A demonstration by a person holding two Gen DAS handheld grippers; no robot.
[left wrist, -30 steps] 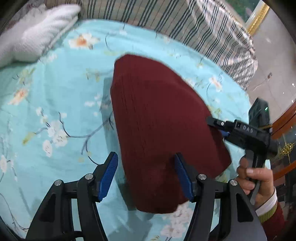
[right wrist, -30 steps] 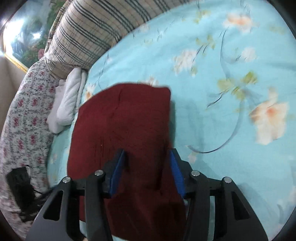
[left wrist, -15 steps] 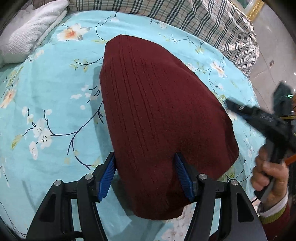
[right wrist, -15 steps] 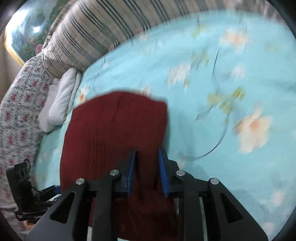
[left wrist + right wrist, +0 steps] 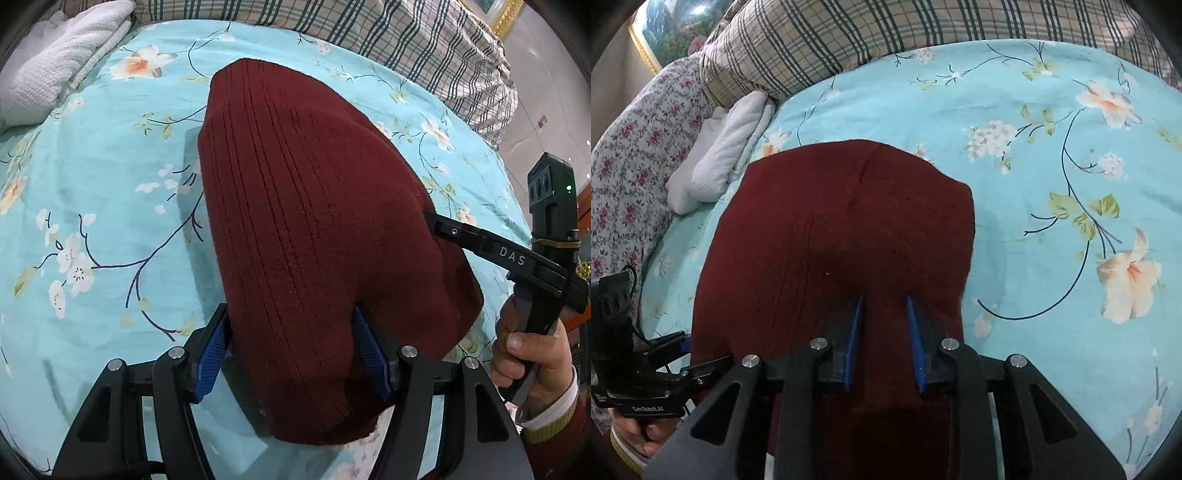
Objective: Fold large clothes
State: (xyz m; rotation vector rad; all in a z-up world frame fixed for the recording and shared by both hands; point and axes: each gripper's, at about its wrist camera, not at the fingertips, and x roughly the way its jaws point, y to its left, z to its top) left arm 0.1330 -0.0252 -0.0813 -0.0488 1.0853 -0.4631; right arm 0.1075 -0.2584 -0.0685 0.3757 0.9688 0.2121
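Note:
A dark red knit sweater (image 5: pixel 306 221) lies folded on the turquoise floral bedsheet (image 5: pixel 92 184); it also shows in the right wrist view (image 5: pixel 831 229). My left gripper (image 5: pixel 291 350) stands wide open, its blue pads on either side of the sweater's near edge. My right gripper (image 5: pixel 882 332) has its jaws narrowed onto a fold of the sweater's near edge; in the left wrist view its fingers (image 5: pixel 454 232) reach into the sweater's right side.
A folded white towel (image 5: pixel 59 70) lies at the back left of the bed, also in the right wrist view (image 5: pixel 720 151). A plaid quilt (image 5: pixel 886 33) runs along the far side. A floral pillow (image 5: pixel 631 155) sits left of it.
The right gripper's jaws closed from wide open onto the sweater's edge. The sweater settled flatter on the sheet. The left gripper stayed open around the near edge.

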